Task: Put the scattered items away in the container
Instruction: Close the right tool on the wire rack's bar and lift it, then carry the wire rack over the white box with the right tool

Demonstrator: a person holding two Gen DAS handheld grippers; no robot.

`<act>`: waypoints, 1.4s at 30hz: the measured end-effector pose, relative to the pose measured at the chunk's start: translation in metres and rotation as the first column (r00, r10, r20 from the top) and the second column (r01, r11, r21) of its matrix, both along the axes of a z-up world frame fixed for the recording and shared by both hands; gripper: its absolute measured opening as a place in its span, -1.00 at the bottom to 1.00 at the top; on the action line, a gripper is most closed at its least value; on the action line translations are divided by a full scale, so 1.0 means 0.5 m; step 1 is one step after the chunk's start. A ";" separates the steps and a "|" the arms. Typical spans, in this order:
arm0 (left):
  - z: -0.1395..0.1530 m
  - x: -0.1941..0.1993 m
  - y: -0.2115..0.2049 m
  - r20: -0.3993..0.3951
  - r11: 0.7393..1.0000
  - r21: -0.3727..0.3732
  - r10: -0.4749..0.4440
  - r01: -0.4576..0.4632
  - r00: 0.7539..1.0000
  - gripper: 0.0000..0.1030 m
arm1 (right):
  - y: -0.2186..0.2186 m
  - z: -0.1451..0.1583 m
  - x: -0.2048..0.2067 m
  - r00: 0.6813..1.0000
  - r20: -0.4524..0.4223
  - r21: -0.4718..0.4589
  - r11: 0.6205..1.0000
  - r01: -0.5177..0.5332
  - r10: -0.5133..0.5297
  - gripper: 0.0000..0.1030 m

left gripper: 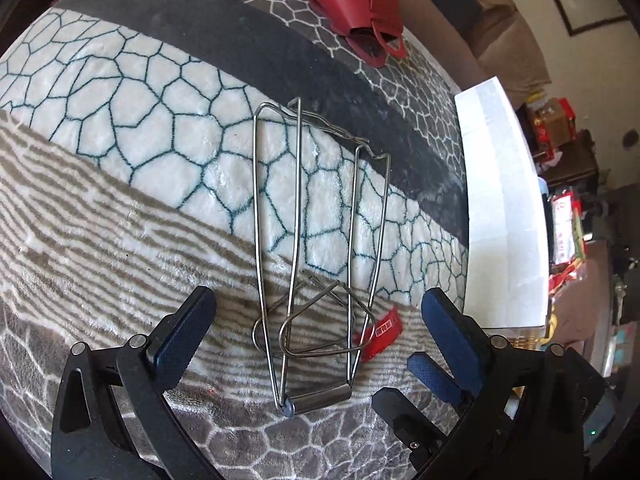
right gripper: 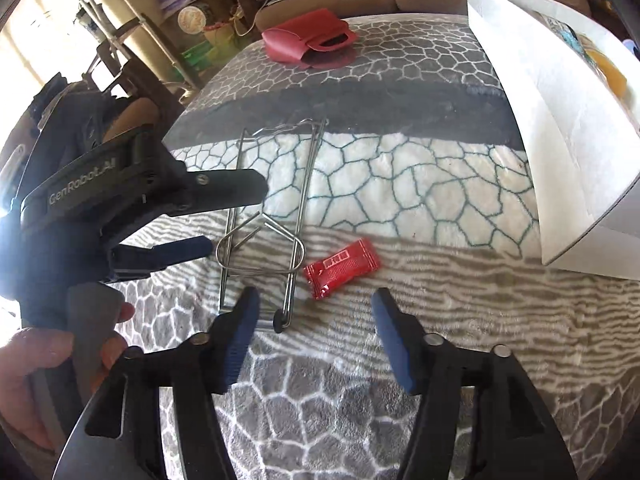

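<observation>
A steel wire tong lies flat on the patterned blanket, with a small red packet beside its handle end. My left gripper is open and hovers over that handle end, a finger on either side, the pads apart from the wire. The right wrist view shows the same left gripper coming in from the left over the wire tong. My right gripper stands open with nothing between its fingers, and the red packet lies just beyond its tips. The white container stands at the right.
A red bag lies at the blanket's far side, also in the left wrist view. The white container holds some items. A hand grips the left tool. A sofa and room clutter lie beyond the blanket.
</observation>
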State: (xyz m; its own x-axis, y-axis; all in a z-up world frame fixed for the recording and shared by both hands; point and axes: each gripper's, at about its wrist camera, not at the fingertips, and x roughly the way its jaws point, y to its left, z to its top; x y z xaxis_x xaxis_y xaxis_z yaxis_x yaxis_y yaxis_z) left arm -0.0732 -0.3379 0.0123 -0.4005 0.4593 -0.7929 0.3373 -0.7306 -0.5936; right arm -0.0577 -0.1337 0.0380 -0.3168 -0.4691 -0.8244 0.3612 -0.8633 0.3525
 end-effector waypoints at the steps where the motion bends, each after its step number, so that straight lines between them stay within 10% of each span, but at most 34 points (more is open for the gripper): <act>1: -0.002 -0.002 -0.007 -0.004 1.000 0.027 0.006 -0.006 1.000 0.99 | -0.001 -0.008 -0.003 1.000 0.016 -0.027 1.000 -0.003 0.004 0.28; 6: -0.006 -0.007 -0.010 -0.021 0.998 0.069 0.003 -0.002 1.000 0.93 | -0.015 -0.033 -0.015 0.999 0.029 -0.046 0.999 -0.025 0.027 0.24; 9: -0.003 -0.014 0.014 -0.014 0.999 -0.009 -0.031 0.030 0.999 0.23 | -0.022 -0.032 -0.016 0.999 0.014 -0.033 0.999 -0.038 0.039 0.14; 15: -0.003 -0.011 0.028 -0.022 0.998 -0.005 -0.056 0.056 0.998 0.21 | -0.045 -0.036 -0.005 0.996 -0.002 -0.033 0.995 -0.090 0.090 -0.41; 21: -0.026 -0.006 0.033 -0.025 0.971 0.232 -0.056 0.060 0.998 0.19 | -0.041 -0.039 0.000 0.993 0.054 -0.157 0.983 -0.097 0.106 -0.52; 34: 0.019 -0.016 0.057 -0.079 0.985 0.132 -0.103 0.113 0.991 0.16 | -0.062 0.021 0.026 0.984 -0.086 -0.074 0.984 -0.162 0.156 -0.65; 42: 0.067 -0.013 0.058 -0.149 0.981 0.151 -0.098 0.120 0.984 -0.26 | -0.060 0.068 0.047 0.966 -0.156 -0.029 0.976 -0.216 0.209 -0.66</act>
